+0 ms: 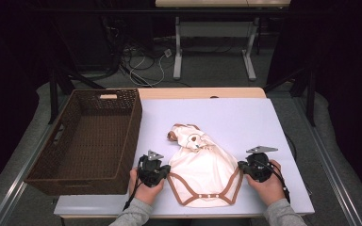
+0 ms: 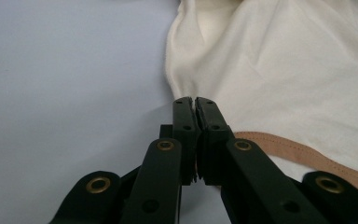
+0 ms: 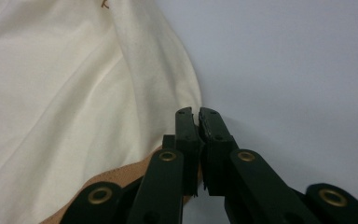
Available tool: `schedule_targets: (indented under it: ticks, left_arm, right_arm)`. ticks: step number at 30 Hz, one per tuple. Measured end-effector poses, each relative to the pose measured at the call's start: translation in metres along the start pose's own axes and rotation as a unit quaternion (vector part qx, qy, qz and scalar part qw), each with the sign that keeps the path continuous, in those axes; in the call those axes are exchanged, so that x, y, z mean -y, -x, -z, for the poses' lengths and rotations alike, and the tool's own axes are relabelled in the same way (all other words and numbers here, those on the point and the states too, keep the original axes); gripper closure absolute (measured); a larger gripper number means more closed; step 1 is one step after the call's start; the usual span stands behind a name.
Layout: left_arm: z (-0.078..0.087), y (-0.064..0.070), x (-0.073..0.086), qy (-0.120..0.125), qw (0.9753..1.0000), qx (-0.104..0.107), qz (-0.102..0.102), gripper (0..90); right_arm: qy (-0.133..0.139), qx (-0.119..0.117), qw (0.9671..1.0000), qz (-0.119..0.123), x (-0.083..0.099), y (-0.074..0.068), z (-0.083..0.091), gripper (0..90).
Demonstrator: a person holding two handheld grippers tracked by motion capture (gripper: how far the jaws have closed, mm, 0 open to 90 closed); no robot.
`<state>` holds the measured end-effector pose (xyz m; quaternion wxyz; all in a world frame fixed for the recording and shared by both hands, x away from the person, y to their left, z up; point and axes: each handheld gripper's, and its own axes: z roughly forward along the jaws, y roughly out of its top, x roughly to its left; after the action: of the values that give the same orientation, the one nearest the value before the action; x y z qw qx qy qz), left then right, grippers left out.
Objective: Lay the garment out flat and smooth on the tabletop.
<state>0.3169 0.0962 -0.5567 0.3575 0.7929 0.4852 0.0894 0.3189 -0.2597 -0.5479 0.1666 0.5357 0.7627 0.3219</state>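
A cream baby bodysuit (image 1: 200,169) with brown trim lies at the table's (image 1: 245,117) near edge. The left gripper (image 1: 162,170) pinches its nine o'clock edge, the right gripper (image 1: 242,167) its three o'clock edge, jaws closed on cloth. A wicker basket (image 1: 82,141) sits at nine o'clock.

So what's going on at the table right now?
A person holds a gripper in each hand over a cream baby bodysuit with brown trim, lying on the white table. The left gripper is shut on the garment's left edge, and the right gripper is shut on its right edge, both near the snap end closest to the person. The top end looks bunched. A brown wicker basket sits at the left with nothing visible inside it.
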Motion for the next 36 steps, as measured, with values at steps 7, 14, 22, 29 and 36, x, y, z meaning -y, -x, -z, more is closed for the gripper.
schedule_targets:
  ticks: [7,14,22,29,36]
  left_arm:
    - [0.004,0.000,0.000,-0.008,0.9999,-0.005,-0.009,88.7]
    - [0.007,-0.001,0.002,-0.014,0.9999,-0.004,-0.006,88.8]
    - [0.010,-0.002,0.003,-0.016,0.9998,-0.006,-0.007,88.8]
    - [0.017,-0.003,0.004,-0.014,0.9999,-0.008,-0.005,88.8]
    - [0.019,-0.002,0.005,-0.016,0.9998,-0.005,-0.007,88.8]
  right_arm:
    - [0.000,-0.004,1.0000,-0.003,0.002,0.001,0.007,87.5]
    - [0.000,0.001,1.0000,-0.003,0.007,0.002,0.015,87.7]
    - [-0.001,0.009,0.9999,0.006,0.013,0.001,0.024,87.7]
    - [-0.008,0.015,0.9998,0.010,0.018,0.001,0.030,87.9]
    - [-0.005,0.017,0.9998,0.002,0.022,0.004,0.036,87.9]
